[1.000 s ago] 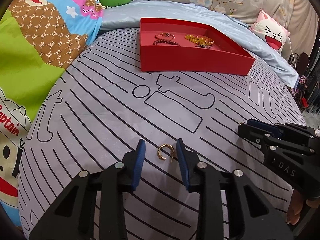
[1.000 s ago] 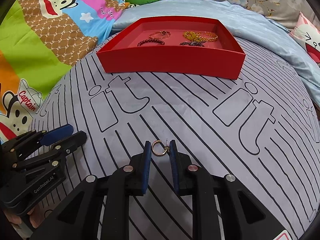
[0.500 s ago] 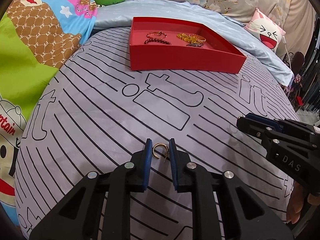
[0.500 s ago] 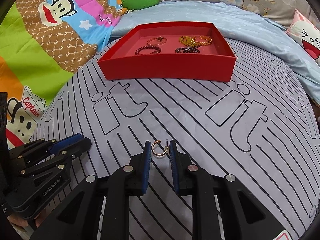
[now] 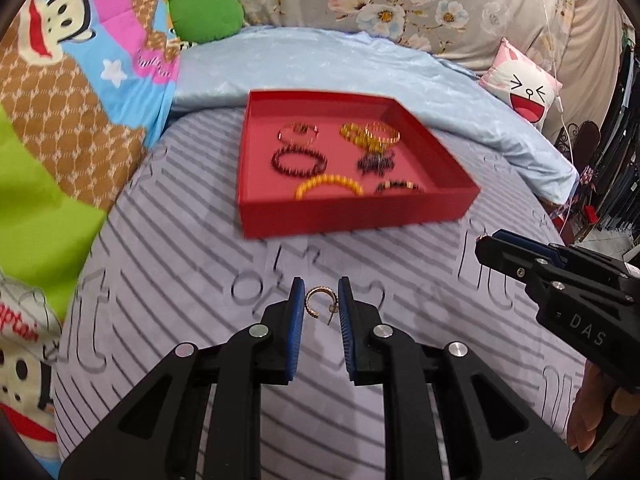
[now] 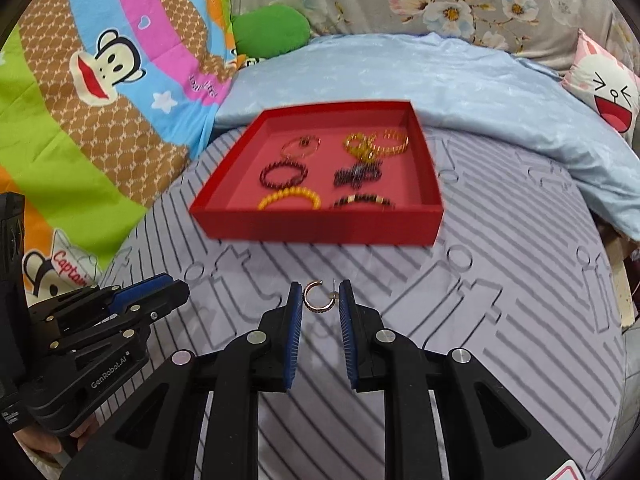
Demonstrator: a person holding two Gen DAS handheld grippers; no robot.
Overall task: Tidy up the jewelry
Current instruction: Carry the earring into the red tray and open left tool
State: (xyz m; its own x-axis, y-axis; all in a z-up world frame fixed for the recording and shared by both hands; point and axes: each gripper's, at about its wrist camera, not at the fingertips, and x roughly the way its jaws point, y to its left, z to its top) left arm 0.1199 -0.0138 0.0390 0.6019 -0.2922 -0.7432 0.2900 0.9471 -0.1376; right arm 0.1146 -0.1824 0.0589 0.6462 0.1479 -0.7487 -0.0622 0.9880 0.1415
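your left gripper (image 5: 319, 300) and right gripper (image 6: 319, 300) are each closed to a narrow gap, pinching a gold hoop earring (image 5: 319, 301) (image 6: 319, 297). both earrings hang above the striped bed (image 5: 168, 264), short of the red tray (image 6: 320, 228) of bracelets.

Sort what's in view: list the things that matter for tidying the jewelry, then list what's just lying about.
Part of the job:
left gripper holding an earring
right gripper holding another earring
red tray
bracelets in the tray

Just lying about:
green cushion
cartoon pillow
monkey blanket
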